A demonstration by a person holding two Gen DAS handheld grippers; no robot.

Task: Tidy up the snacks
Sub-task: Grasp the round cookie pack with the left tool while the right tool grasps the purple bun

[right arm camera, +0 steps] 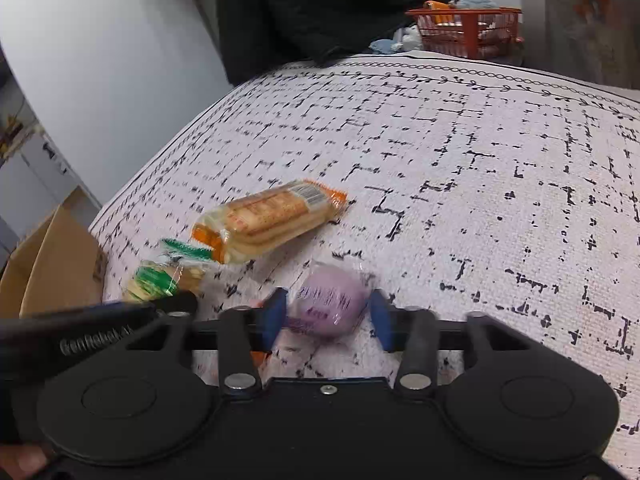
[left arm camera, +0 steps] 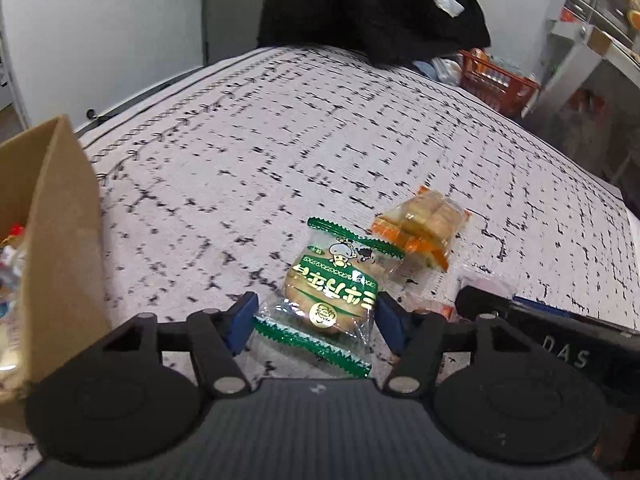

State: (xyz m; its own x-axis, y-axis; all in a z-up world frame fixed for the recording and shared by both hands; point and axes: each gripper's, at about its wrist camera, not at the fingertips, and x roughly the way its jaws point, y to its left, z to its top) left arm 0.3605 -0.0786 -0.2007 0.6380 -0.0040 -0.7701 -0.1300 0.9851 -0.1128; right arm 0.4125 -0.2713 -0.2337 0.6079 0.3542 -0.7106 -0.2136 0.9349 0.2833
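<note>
The right gripper (left arm camera: 568, 344), seen from the left wrist, reads "DAS". The left gripper (right arm camera: 100, 336), seen from the right wrist, reads "GenRobot". The print on the green snack packet (left arm camera: 332, 292) is upside down and unreadable.

Green-trimmed packet (left arm camera: 334, 288), purple bun (right arm camera: 329, 307), black-flecked white cloth (left arm camera: 320, 152).

Cardboard box (left arm camera: 60, 240) cut off at left, purple snack (right arm camera: 328, 308) print blurred

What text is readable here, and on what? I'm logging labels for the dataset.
"DAS": right claw's body, seen from the left wrist.
"GenRobot": left claw's body; its ending is blurred.
Green snack packet: yellow characters, upside down, unreadable.
Purple snack: print blurred.
</note>
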